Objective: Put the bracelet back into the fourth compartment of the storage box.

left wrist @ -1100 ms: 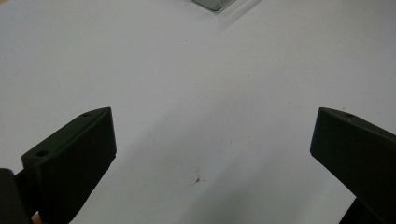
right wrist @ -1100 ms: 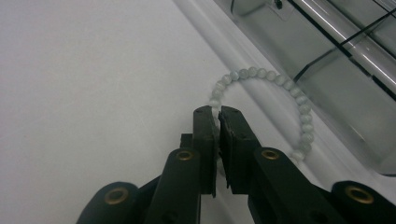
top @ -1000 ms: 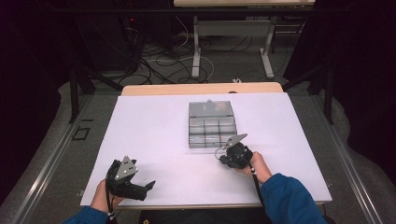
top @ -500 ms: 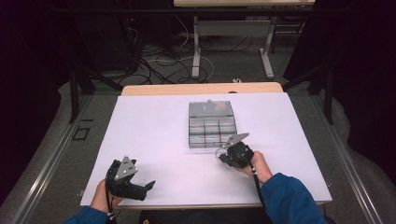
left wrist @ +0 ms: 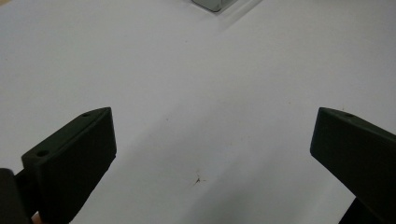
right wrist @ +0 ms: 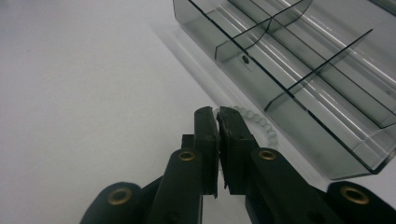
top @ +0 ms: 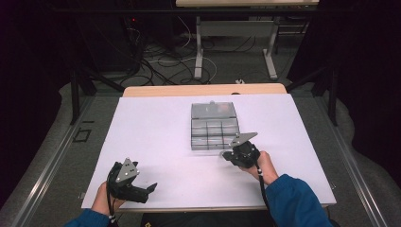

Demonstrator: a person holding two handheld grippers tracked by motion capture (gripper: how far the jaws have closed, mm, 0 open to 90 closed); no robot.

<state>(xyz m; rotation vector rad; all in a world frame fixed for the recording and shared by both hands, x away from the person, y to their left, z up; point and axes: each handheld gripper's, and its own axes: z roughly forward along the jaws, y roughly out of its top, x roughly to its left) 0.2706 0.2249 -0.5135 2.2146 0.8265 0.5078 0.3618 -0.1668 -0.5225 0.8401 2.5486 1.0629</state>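
A clear plastic compartment box [top: 213, 126] lies open in the middle of the white table, its lid folded back on the far side. My right gripper [top: 226, 156] is at the box's near right corner. In the right gripper view it [right wrist: 217, 112] is shut on a short string of small white beads [right wrist: 262, 125], which curves away from the tips along the box wall [right wrist: 299, 70]. My left gripper [top: 150, 188] rests near the table's front left edge. In the left gripper view it [left wrist: 212, 140] is wide open over bare table, with the box corner [left wrist: 212, 4] far ahead.
The white table top [top: 156, 132] has a wooden strip [top: 203, 90] along its far edge. Behind it stand a table frame's legs [top: 199, 52] among cables on the floor. A small dark mark [left wrist: 198, 179] shows on the surface between the left jaws.
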